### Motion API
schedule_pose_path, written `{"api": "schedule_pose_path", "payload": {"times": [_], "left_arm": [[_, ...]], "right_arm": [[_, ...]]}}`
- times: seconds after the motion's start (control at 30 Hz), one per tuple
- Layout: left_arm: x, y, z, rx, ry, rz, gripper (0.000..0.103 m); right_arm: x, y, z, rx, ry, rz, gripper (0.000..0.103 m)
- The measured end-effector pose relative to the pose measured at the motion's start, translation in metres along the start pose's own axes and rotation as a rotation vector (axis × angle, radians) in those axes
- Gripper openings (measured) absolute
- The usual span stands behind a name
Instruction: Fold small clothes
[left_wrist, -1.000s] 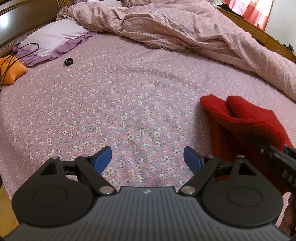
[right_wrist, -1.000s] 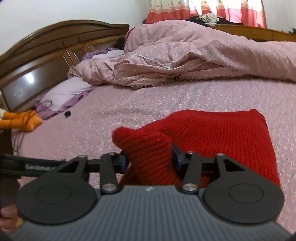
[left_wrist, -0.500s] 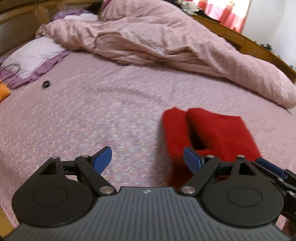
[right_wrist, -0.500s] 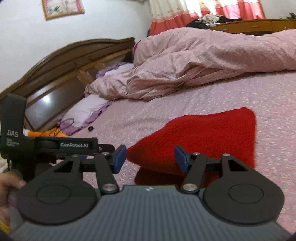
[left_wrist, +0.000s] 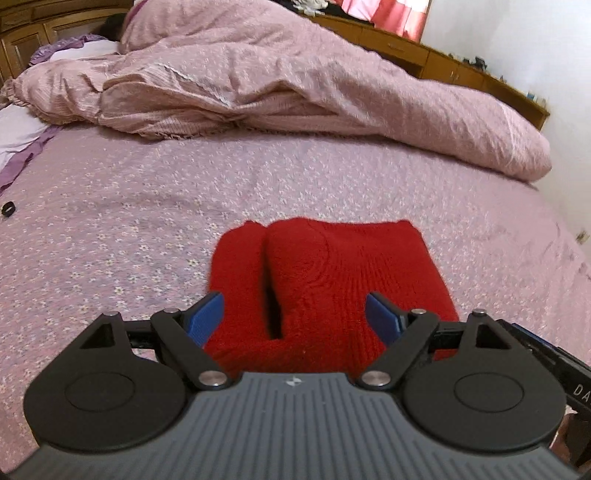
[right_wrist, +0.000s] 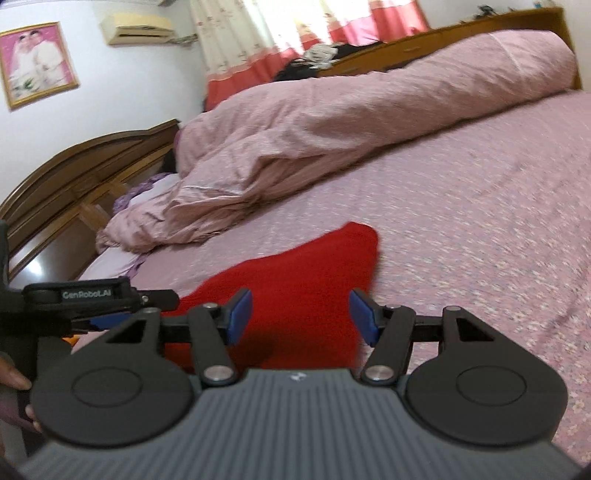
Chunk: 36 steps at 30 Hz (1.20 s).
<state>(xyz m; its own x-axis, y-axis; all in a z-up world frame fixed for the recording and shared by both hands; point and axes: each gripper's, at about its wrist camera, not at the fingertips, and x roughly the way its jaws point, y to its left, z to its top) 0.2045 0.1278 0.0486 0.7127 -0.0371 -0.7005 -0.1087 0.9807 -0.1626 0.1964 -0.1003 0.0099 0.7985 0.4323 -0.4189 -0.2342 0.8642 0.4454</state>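
A red knitted garment (left_wrist: 332, 273) lies folded on the pink floral bedsheet (left_wrist: 122, 206), with a fold seam running down its left part. My left gripper (left_wrist: 293, 317) is open and empty, its blue pads hovering over the garment's near edge. In the right wrist view the same garment (right_wrist: 295, 280) lies flat. My right gripper (right_wrist: 301, 314) is open and empty just above it. The left gripper's body (right_wrist: 88, 299) shows at the left of that view.
A crumpled pink duvet (left_wrist: 280, 85) lies across the far side of the bed. A pillow (left_wrist: 14, 129) and a small black ring (left_wrist: 7, 209) are at the left. A wooden headboard (right_wrist: 74, 173) and a wooden cabinet (left_wrist: 443, 62) border the bed.
My right gripper has opened and let go of the red garment, which now lies flat. My left gripper has swung right, over the garment's near edge.
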Motion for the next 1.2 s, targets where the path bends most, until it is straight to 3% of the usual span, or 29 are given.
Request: {"api": "schedule_pose_path", "payload": {"times": [0.13, 0.27, 0.33, 0.5, 0.57, 0.77, 1.0, 1.2], "left_arm": [[0.02, -0.001, -0.004, -0.007, 0.031, 0.023, 0.084], [0.035, 0.01, -0.012, -0.063, 0.062, -0.012, 0.077], [0.037, 0.017, -0.016, -0.095, 0.063, -0.041, 0.057], [0.029, 0.031, -0.021, -0.154, 0.036, -0.105, 0.024], [0.021, 0.039, -0.022, -0.18, 0.023, -0.113, 0.023], [0.004, 0.062, -0.033, -0.226, 0.005, -0.075, 0.023], [0.015, 0.081, -0.049, -0.252, 0.024, -0.052, 0.025], [0.017, 0.077, -0.048, -0.217, 0.013, -0.013, 0.052]], "right_arm": [[0.013, -0.021, -0.004, 0.076, 0.026, -0.003, 0.062], [0.027, -0.041, -0.008, 0.181, 0.064, 0.05, 0.062], [0.036, -0.049, -0.011, 0.236, 0.08, 0.084, 0.062], [0.056, -0.058, -0.014, 0.358, 0.129, 0.182, 0.064], [0.058, -0.052, -0.013, 0.355, 0.141, 0.212, 0.064], [0.05, -0.012, -0.005, 0.175, 0.132, 0.243, 0.065], [0.058, 0.031, -0.017, -0.072, 0.161, 0.156, 0.064], [0.058, 0.014, -0.014, 0.001, 0.158, 0.162, 0.067]]}}
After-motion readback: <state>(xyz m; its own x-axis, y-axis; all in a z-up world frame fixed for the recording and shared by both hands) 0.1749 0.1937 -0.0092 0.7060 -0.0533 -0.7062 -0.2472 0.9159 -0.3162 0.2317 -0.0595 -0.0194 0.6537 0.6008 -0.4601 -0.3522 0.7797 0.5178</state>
